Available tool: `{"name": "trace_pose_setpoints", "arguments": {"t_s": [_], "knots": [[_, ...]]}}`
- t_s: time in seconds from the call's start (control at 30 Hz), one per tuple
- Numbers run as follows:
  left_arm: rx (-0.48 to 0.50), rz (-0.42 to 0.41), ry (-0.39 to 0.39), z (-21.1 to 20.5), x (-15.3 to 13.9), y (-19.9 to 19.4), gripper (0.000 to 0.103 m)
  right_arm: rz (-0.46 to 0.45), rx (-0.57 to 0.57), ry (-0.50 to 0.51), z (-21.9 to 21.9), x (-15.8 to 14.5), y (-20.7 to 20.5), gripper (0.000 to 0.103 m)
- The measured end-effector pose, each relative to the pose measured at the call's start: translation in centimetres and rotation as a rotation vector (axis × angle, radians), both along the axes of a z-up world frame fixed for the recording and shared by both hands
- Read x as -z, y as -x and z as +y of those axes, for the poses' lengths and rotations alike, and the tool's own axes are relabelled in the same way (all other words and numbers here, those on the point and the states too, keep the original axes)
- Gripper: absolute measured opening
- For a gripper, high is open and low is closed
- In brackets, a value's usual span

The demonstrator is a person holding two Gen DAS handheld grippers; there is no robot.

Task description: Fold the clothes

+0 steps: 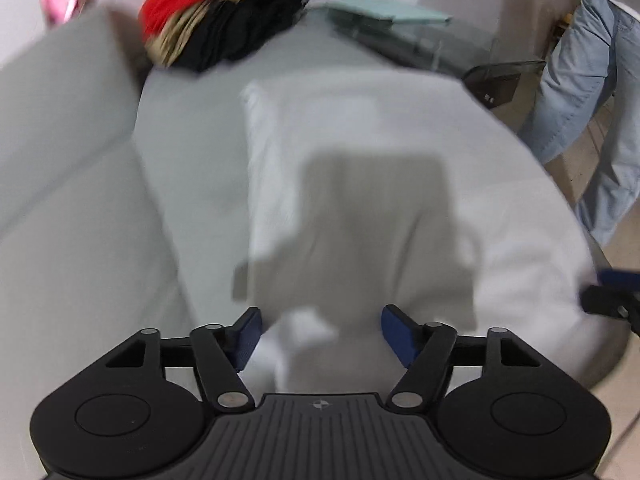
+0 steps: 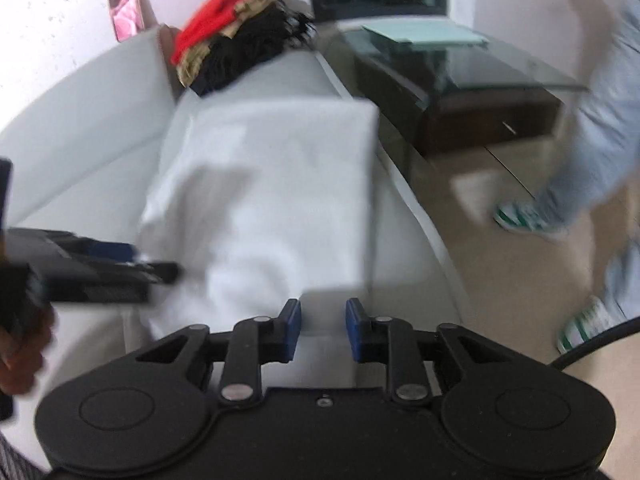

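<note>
White garment [image 2: 272, 184] lies folded into a rough rectangle on my pale sofa [image 2: 80, 120], blurred, its far edge straight. At the left, my left gripper [image 1: 322, 330] hovers over the near end, fingers apart, holding nothing. My right gripper [image 2: 323, 328] is parted too, above the right corner, near the sofa's front edge; bare floor [image 2: 500, 280] beyond.

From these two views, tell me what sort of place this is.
Most likely a home living room. A light grey sofa carries a white garment and a pile of clothes, and a glass-topped coffee table stands beside it on a tiled floor.
</note>
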State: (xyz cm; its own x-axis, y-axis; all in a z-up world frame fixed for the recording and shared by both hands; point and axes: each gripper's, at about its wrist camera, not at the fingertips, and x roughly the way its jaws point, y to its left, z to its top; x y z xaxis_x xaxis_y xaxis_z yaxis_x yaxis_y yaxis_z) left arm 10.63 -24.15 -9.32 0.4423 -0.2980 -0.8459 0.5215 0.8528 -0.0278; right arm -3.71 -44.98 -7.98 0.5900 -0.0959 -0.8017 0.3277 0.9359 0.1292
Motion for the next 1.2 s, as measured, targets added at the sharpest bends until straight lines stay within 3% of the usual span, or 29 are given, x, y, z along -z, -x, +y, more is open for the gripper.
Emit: {"name": "trace_pose_setpoints", "arguments": {"t_s": [0.07,0.13,0.23,0.27,0.33,0.37,0.43,0.53,0.7,0.77,0.83,1.0,1.2], "knots": [[-0.075,0.027,0.017,2.2,-0.2,0.6,0.077,0.024,0.017,-0.035,-0.3,-0.4,1.9,0.029],[-0.138,0.039,0.025,3.6,-0.5,1.1,0.083,-0.016,0.044,-0.051,-0.2,-1.5,3.1,0.031],[-0.17,0.032,0.047,4.4,-1.4,1.7,0.09,-0.099,0.066,-0.058,0.3,-3.4,3.6,0.048],[-0.165,0.013,0.053,4.2,-1.7,1.8,0.09,-0.112,0.055,-0.055,0.6,-3.6,3.1,0.048],[-0.116,-0.053,0.075,3.4,-2.2,2.3,0.089,-0.129,0.029,-0.05,1.2,-3.8,2.0,0.042],[-0.08,-0.087,0.087,2.9,-2.3,2.4,0.087,-0.136,0.01,-0.059,1.4,-3.6,1.4,0.029],[-0.015,-0.134,0.086,1.4,-2.1,2.4,0.081,-0.123,0.008,-0.09,1.4,-2.8,-0.1,0.025],[0.035,-0.095,0.0,-1.2,0.1,1.4,0.074,-0.077,0.042,-0.096,1.4,-0.8,-1.6,0.025],[-0.003,0.026,-0.047,-0.4,0.6,1.7,0.076,0.017,0.031,-0.127,1.3,1.0,-0.2,0.027],[-0.017,0.046,-0.08,0.5,-0.2,2.7,0.077,0.077,0.014,-0.14,1.5,0.6,0.9,0.049],[-0.043,0.001,-0.099,1.3,-1.8,3.9,0.083,0.077,0.016,-0.133,1.5,-0.7,2.1,0.052],[-0.079,-0.092,-0.062,2.5,-7.5,6.5,0.093,-0.051,0.038,-0.115,2.0,-6.5,4.5,0.077],[-0.061,-0.156,-0.054,2.1,-12.7,9.5,0.102,-0.061,0.027,-0.113,3.5,-12.2,5.8,0.095]]}}
